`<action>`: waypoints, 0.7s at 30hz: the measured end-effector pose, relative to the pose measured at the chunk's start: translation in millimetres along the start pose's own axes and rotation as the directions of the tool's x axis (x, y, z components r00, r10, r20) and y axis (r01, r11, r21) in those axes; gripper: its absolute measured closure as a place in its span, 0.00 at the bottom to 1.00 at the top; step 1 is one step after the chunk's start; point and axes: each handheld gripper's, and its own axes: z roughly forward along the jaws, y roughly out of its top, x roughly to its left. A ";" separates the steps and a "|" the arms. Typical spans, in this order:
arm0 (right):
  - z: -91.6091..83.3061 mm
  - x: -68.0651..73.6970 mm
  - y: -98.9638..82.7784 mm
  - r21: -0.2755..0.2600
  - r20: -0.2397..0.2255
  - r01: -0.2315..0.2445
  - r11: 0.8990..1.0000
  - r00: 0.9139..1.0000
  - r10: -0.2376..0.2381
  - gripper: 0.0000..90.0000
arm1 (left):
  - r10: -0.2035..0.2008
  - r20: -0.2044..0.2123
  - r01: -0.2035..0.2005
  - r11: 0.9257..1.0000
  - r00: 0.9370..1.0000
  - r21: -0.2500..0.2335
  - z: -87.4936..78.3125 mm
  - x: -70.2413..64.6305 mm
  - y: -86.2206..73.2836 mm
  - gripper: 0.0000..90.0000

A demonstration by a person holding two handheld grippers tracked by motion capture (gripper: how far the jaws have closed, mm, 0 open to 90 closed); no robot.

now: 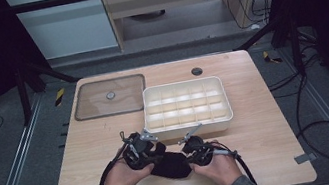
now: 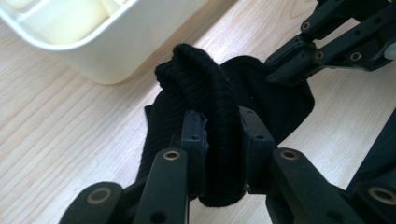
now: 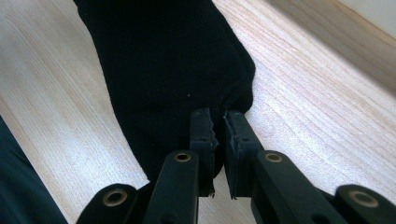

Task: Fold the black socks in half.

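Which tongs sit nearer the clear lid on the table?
Left. The left tongs lie below the clear lid; the right tongs sit farther right, gripping the black sock.

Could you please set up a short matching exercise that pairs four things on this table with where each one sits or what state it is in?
Things:
1. black knitted sock
2. cream plastic compartment tray
3. clear flat lid with a round knob
4. left gripper

Places or states:
A. lies flat at the far left of the wooden table
B. jaws clamped on a bunched fold of fabric
C. stands empty in the middle of the table
D. lies near the table's front edge, between the two hands

Pairs: 1-D, 2-C, 3-A, 4-B
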 end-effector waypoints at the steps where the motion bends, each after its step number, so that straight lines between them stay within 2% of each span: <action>1: 0.0 -0.1 -0.1 0.000 -0.001 0.001 1.000 1.000 -0.001 0.93 | 0.005 0.005 -0.005 1.000 1.000 0.004 1.3 -1.2 1.0 0.83; 7: -1.0 -1.0 0.0 -0.004 -0.006 0.003 1.000 1.000 -0.003 0.93 | 0.017 0.019 -0.017 1.000 1.000 0.011 12.4 -9.4 5.3 0.83; 21: -4.1 -4.4 -0.8 -0.004 -0.012 0.005 1.000 1.000 -0.005 0.93 | 0.029 0.035 -0.030 0.999 0.999 0.030 27.9 -19.2 7.8 0.82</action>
